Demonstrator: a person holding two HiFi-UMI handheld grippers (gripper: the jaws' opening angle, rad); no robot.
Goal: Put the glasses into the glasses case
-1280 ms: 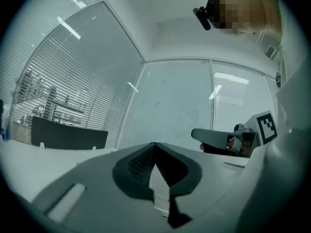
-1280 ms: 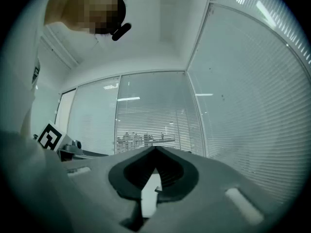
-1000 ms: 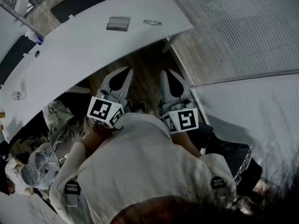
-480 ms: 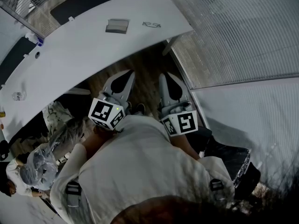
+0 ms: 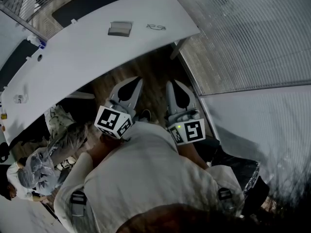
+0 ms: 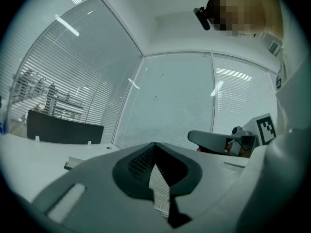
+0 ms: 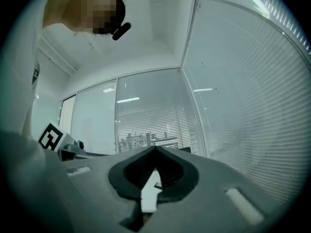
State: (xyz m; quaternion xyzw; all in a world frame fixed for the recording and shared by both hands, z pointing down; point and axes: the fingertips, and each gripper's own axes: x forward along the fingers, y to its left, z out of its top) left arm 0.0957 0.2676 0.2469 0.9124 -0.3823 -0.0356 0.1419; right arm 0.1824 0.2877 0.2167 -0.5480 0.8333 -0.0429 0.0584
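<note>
At your feet, both claws hang level over the wooden floor [image 5: 156, 68], short of the white surface [image 5: 82, 57]. Its curved near edge sweeps from lower left to upper right just ahead of them. Your left claw [image 5: 137, 80] and right claw [image 5: 175, 82] are each pressed together with nothing between the jaws, and they sit side by side with a narrow strip of floor between them.

The glasses [image 5: 156, 27] lie folded on the far part of the surface. The grey glasses case [image 5: 120, 28] is just to their left, apart from them, and both are well clear of your claws. On your right a blind-covered glass partition [image 5: 243, 33] closes in, leaving only a slim lane beside the surface's end. Another person [image 5: 36, 171] is low at your left.

Only the head view shows the glasses. The left gripper view catches a sliver of the surface, a dark panel [image 6: 63, 127] and the right claw's marker cube [image 6: 266, 128]. The right gripper view sees mostly blinds and the left claw's marker cube [image 7: 50, 136].
</note>
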